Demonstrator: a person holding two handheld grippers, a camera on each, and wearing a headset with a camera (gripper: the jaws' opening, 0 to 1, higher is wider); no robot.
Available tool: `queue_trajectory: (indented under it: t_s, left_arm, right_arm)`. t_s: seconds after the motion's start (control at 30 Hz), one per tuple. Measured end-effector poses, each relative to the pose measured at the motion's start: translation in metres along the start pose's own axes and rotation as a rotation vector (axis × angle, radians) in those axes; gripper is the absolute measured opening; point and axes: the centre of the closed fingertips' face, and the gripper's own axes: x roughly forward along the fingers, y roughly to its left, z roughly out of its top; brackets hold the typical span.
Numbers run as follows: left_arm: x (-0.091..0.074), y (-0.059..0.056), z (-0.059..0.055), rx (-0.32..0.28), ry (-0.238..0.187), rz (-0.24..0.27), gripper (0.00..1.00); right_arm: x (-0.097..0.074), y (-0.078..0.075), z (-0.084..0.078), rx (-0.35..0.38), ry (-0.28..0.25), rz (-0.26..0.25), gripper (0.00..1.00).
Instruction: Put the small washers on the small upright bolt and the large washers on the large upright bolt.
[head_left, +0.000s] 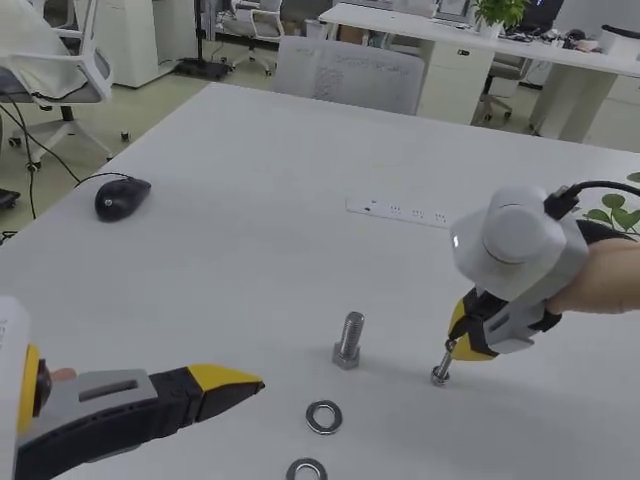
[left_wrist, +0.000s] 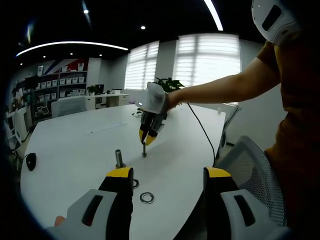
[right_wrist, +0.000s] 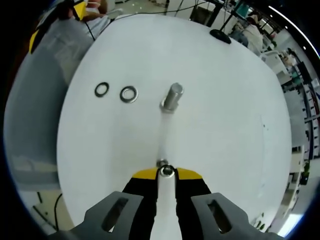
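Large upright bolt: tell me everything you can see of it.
The large bolt looks like silvery metal, with its threaded-looking shank pointing up and its wider head down on the white table. It stands upright and bare: no washer on it, nothing touching it but the table. One washer and a second washer lie flat nearer the person, apart from it. The small bolt stands off to one side.

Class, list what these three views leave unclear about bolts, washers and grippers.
Head view: right gripper covers small steel bolt's top; washer there, unclear.
Head view: bottom edge cuts nearest flat steel washer.
Left gripper view: a jaw of the left gripper hides part of another washer.
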Motion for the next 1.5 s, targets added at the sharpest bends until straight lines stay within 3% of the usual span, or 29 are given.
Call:
queue_trajectory:
  t_s: [0.87,1.3,1.5]
  left_arm:
    - [0.002,0.006,-0.008,-0.018,0.029,0.005,0.56]
    - [0.000,0.005,-0.005,-0.006,0.024,0.004,0.56]
    - [-0.002,0.002,-0.007,0.005,0.033,0.005,0.56]
  right_arm:
    - [0.036,-0.001,-0.018,-0.002,0.003,0.025,0.16]
    - [0.023,0.004,-0.021,0.027,-0.005,0.009,0.16]
    - [0.009,0.022,-0.024,0.009,0.009,0.012,0.16]
